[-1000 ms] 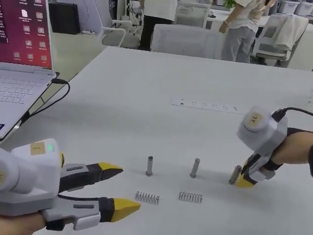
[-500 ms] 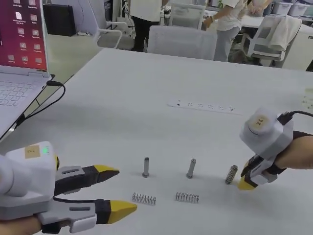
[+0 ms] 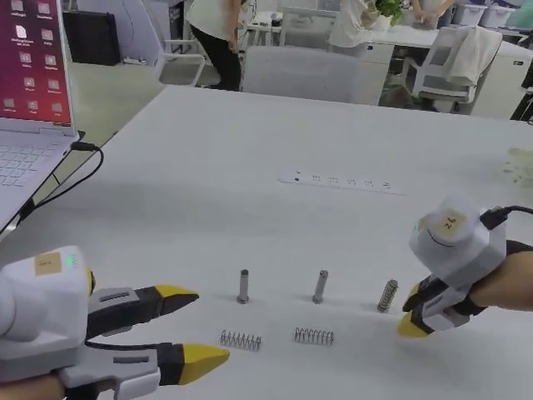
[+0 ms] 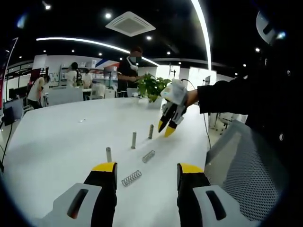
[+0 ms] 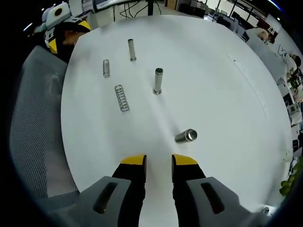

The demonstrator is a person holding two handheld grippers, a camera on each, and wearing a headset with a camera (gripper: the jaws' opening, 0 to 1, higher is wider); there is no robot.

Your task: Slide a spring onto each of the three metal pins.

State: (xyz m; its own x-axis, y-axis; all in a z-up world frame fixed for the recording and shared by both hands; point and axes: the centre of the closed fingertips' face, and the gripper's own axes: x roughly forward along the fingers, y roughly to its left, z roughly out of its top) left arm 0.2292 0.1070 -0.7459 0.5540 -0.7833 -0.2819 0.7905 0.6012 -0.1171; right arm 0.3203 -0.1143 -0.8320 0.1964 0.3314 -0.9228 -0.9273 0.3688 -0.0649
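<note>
White table (image 3: pixel 250 150) took up most of the head view, with an open silver laptop (image 3: pixel 21 162) at its left edge and a long white power strip (image 3: pixel 341 181) further back. Grey yellow-tipped left gripper (image 3: pixel 196 327) hovered low at near left, jaws wide apart and empty, pointed toward the parts. Matching right gripper (image 3: pixel 414 312) sat just beside the right-hand pin; the right gripper view showed its jaws a narrow gap apart with nothing between. Three short grey metal pins stood upright in a row: left pin (image 3: pixel 243 286) bare, middle pin (image 3: pixel 321 286) bare, right pin (image 3: pixel 387 296) wearing a coil spring, probably seated fully, too small to be sure. Two thin wire springs lay flat just in front, left loose spring (image 3: pixel 241 339) and right loose spring (image 3: pixel 314 336). Judged one of three done. Springs likely very light, soft, prone to roll, and would squash or pop out under a hard pinch. Best gripped lightly across the coils near one end, leaving the other end open for the pin. Pins were slim and could topple if bumped.
</note>
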